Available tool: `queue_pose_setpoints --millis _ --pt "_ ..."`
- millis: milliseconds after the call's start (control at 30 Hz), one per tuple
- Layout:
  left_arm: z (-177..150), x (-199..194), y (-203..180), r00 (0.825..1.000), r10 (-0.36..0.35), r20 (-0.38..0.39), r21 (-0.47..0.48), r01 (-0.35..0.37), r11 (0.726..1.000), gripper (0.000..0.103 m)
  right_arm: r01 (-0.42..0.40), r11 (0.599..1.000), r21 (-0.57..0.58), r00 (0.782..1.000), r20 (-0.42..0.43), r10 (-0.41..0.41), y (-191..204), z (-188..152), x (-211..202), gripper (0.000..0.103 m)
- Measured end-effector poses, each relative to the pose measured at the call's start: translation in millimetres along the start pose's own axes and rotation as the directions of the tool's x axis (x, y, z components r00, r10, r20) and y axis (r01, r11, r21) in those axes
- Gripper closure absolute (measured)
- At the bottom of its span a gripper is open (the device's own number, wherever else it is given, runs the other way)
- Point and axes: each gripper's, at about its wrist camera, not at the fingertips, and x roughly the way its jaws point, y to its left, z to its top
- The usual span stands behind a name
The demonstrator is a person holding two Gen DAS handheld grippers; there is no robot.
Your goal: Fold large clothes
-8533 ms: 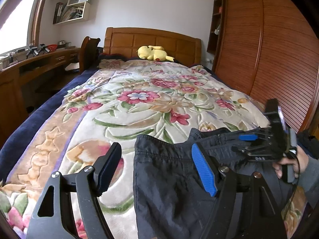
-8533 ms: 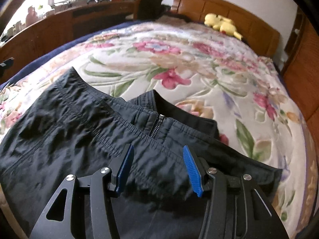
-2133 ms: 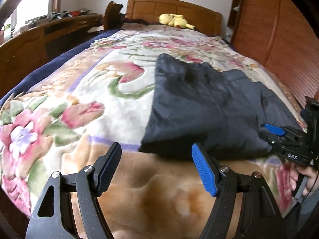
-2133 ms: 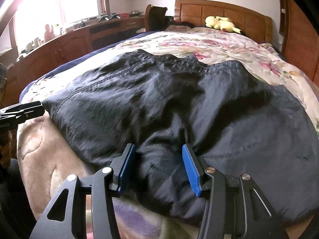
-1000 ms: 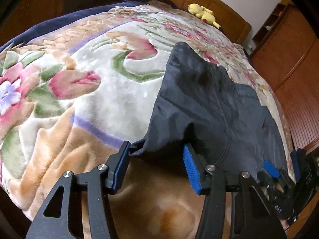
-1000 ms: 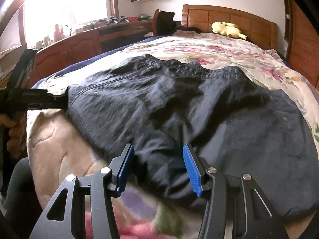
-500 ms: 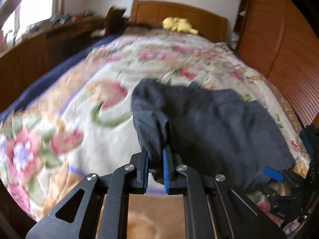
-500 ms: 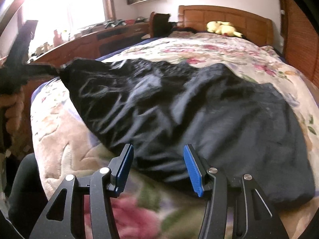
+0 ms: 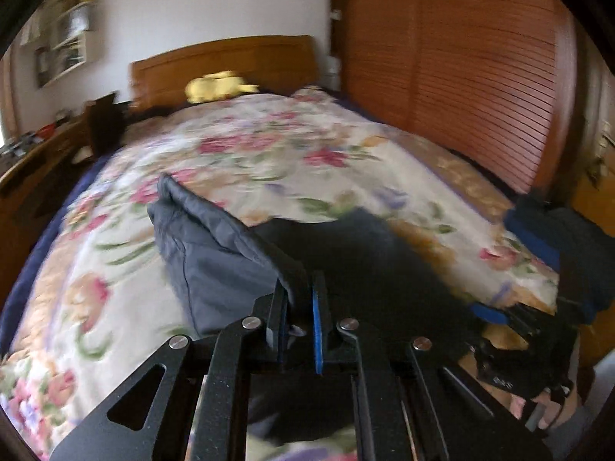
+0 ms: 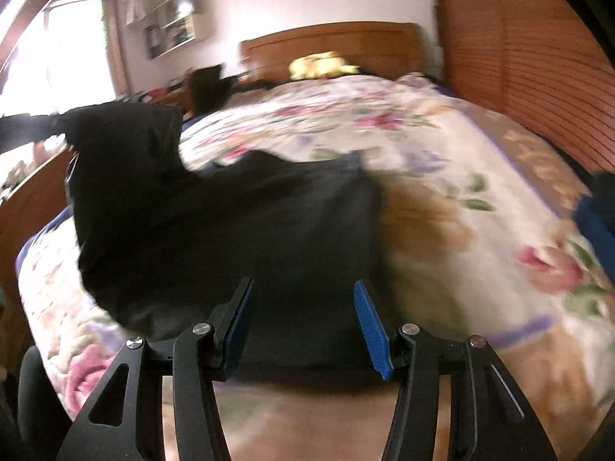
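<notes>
Dark navy trousers (image 9: 215,265) lie on the floral bedspread (image 9: 269,153). My left gripper (image 9: 300,292) is shut on their left edge and holds it lifted above the bed, so the cloth hangs in a fold. In the right wrist view the trousers (image 10: 250,230) spread dark across the near bed, with the raised corner at upper left. My right gripper (image 10: 303,307) is open, its blue pads either side of the trousers' near edge. It also shows in the left wrist view (image 9: 511,296) at the right. Both views are blurred.
A wooden headboard (image 9: 230,61) with a yellow plush toy (image 9: 215,86) is at the far end. A slatted wooden wardrobe (image 9: 480,77) runs along the right. A wooden desk (image 9: 27,165) stands left of the bed. A window (image 10: 57,50) is at upper left.
My left gripper closed on the trousers' left edge and has lifted and carried it up and rightward. The right gripper stays open at the near edge.
</notes>
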Motion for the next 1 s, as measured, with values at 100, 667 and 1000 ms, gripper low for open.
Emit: queue_pose_setpoints --millis 100,667,1000 --pt "3.1 11.8 -38.2 0.997 -0.075 -0.017 0.04 0.076 0.996 0.094 0.036 0.997 0.062 0.999 0.011 -0.036 -34.1 -6.0 -14.6 0.049" --pt "-25.7 39.4 -105.3 0.982 -0.129 -0.139 0.087 0.142 0.986 0.091 0.05 0.992 0.113 0.999 0.006 -0.05 -73.2 -13.1 -32.8 0.049" --pt "-35.9 -7.4 -80.9 0.983 -0.169 -0.065 0.093 0.175 0.98 0.068 0.006 0.997 0.078 0.999 0.04 -0.009 -38.0 19.0 -16.5 0.049"
